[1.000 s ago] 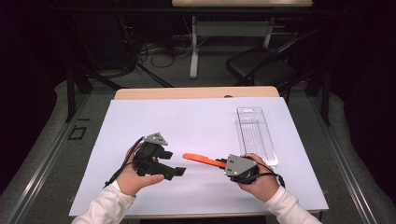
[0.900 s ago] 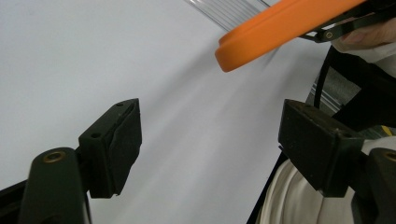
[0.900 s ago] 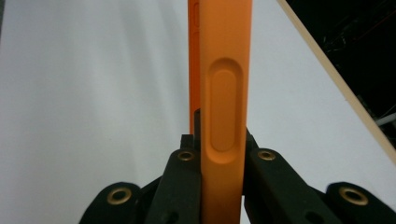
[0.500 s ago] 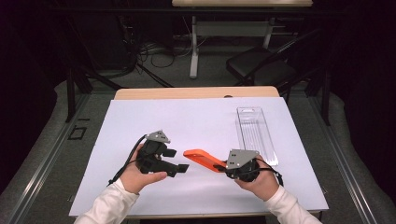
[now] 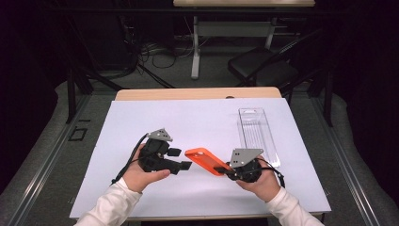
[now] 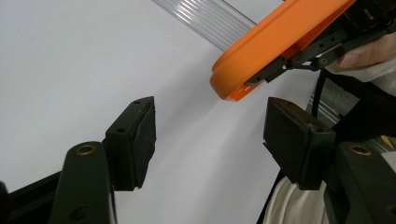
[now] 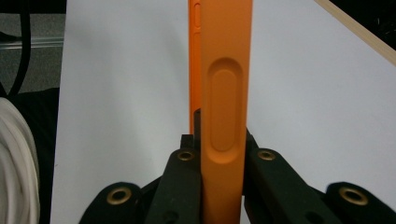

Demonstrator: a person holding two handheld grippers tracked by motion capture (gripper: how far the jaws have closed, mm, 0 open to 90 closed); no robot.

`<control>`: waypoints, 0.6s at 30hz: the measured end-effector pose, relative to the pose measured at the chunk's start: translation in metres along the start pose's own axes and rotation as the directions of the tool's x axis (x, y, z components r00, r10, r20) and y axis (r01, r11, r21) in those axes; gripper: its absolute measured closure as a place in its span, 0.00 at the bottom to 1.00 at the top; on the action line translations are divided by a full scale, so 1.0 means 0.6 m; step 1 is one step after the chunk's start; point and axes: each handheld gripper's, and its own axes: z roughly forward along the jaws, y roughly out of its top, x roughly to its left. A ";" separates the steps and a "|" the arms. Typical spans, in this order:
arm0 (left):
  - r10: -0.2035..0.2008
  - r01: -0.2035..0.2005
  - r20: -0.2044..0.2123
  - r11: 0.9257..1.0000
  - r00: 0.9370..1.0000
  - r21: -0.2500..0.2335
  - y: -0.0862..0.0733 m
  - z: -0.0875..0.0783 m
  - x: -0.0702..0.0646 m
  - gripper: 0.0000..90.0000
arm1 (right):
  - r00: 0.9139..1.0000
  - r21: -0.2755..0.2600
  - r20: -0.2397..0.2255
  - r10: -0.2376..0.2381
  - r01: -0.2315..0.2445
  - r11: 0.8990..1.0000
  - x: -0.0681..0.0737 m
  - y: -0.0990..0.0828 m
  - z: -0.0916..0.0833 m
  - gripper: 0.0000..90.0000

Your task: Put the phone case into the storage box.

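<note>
One orange phone case [image 5: 205,160] hangs above the middle of the white sheet [image 5: 197,117], pinched by the right gripper [image 5: 226,168]. The left gripper [image 5: 181,159], jaws spread and just closing with nothing between them, sits just left of it. One clear tray [image 5: 256,134] lies far right; open sheet lies all around.

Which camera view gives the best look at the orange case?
The high view: the whole orange case shows there, tilted above the table. The right gripper view shows its edge clamped between that gripper's fingers; the left gripper view shows its rounded end.
</note>
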 end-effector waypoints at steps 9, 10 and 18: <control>-0.015 0.015 0.006 1.000 1.000 0.010 0.004 0.002 -0.002 0.50 | 1.000 -0.015 -0.003 0.014 -0.014 1.000 0.000 -0.002 0.001 0.96; -0.012 0.012 0.001 1.000 1.000 0.011 0.005 0.003 -0.003 0.50 | 1.000 -0.015 -0.002 0.014 -0.014 1.000 0.000 -0.002 0.000 0.96; 0.011 -0.011 -0.011 0.999 1.000 -0.038 0.010 0.003 -0.010 0.53 | 0.999 -0.030 -0.014 0.031 -0.031 0.999 -0.001 -0.004 0.002 0.96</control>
